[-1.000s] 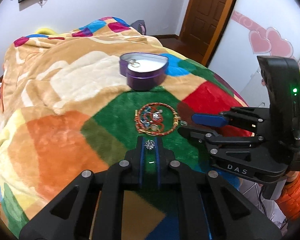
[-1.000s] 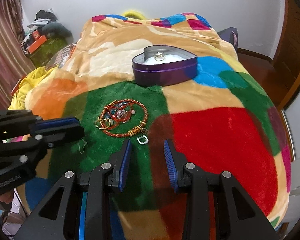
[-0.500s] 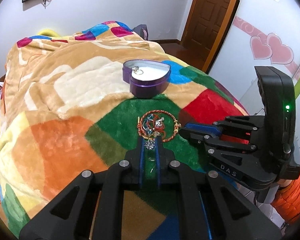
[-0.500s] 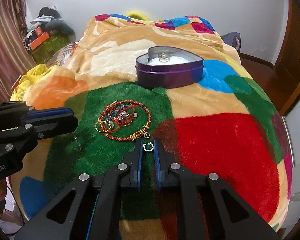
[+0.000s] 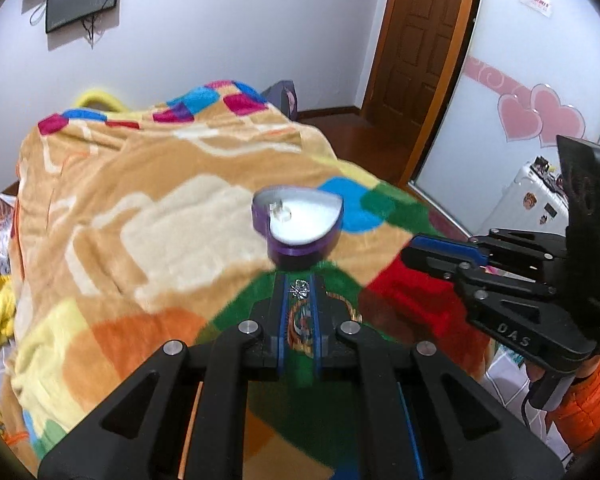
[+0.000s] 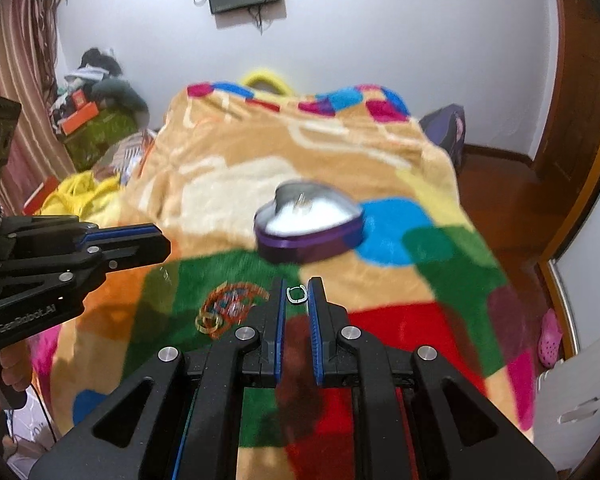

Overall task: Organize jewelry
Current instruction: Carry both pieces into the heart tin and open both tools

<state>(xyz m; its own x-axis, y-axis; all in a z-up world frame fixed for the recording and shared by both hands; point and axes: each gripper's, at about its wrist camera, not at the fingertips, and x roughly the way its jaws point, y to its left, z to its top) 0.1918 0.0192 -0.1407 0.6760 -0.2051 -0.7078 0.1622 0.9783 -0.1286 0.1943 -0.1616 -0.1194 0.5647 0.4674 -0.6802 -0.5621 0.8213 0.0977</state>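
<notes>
My left gripper [image 5: 299, 289] is shut on a small silver flower-shaped jewel [image 5: 300, 289], lifted above the blanket. My right gripper [image 6: 297, 294] is shut on a small silver ring-like piece [image 6: 296, 294], also raised. A purple heart-shaped tin [image 5: 300, 226] [image 6: 310, 222] with a white lining and a ring inside stands on the blanket just beyond both grippers. A red and gold beaded bracelet pile [image 6: 230, 306] [image 5: 302, 322] lies on the green patch, left of the right gripper and under the left one. The other gripper shows in each view, the right [image 5: 440, 252] and the left [image 6: 132, 240].
A patchwork fleece blanket [image 5: 148, 216] covers the bed. A brown door [image 5: 416, 44] and a wardrobe with pink hearts [image 5: 540, 120] stand to the right. Clutter and a curtain [image 6: 16, 80] fill the left side; a dark bag [image 6: 448, 128] sits past the bed.
The right gripper closed on the small silver piece beside the bracelets. Both grippers then rose from the blanket with their pieces, and the heart tin now sits nearer the fingertips in both views.
</notes>
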